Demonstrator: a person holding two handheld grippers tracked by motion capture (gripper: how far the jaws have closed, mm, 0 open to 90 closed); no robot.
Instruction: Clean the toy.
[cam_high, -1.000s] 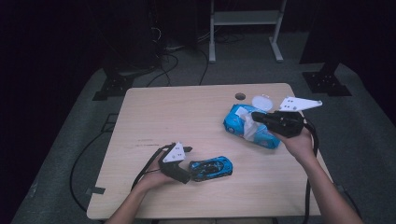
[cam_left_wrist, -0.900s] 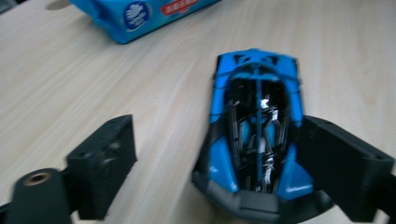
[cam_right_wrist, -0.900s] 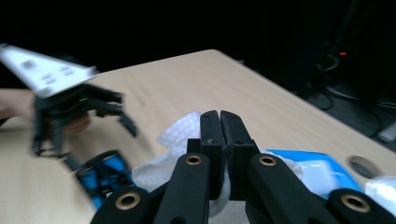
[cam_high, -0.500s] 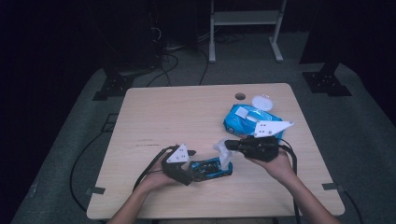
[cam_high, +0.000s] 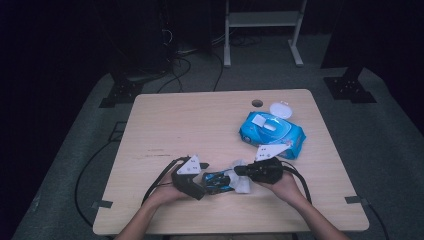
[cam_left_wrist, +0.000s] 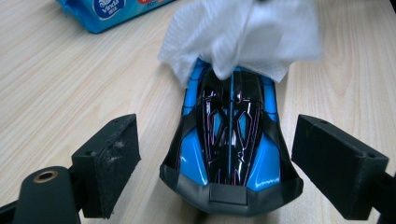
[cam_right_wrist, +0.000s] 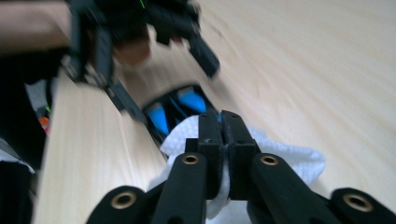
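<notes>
A blue and black toy car (cam_high: 218, 181) (cam_left_wrist: 231, 140) rests on the wooden table (cam_high: 200, 130) near the front edge. My left gripper (cam_high: 202, 186) (cam_left_wrist: 222, 147) is open around its rear, with a gap on each side. Its jaws have just been closing a little around the car. My right gripper (cam_high: 239, 171) (cam_right_wrist: 222, 126) is shut on a white wipe (cam_high: 241, 184) (cam_right_wrist: 285, 158). Its jaws have just been opening slightly, with the wipe still pinched. The wipe (cam_left_wrist: 243, 37) drapes over the car's far end. In the right gripper view the car (cam_right_wrist: 187, 100) peeks out beyond the wipe.
A blue pack of wipes (cam_high: 272, 131) (cam_left_wrist: 112, 11) lies at the right of the table, with a round white lid (cam_high: 280, 108) behind it. A small hole (cam_high: 257, 103) sits near the far edge. Cables trail from both grippers.
The right gripper has come down and left from the wipes pack to the car, carrying the wipe, which now lies on the car's end. The left gripper has stayed put.
</notes>
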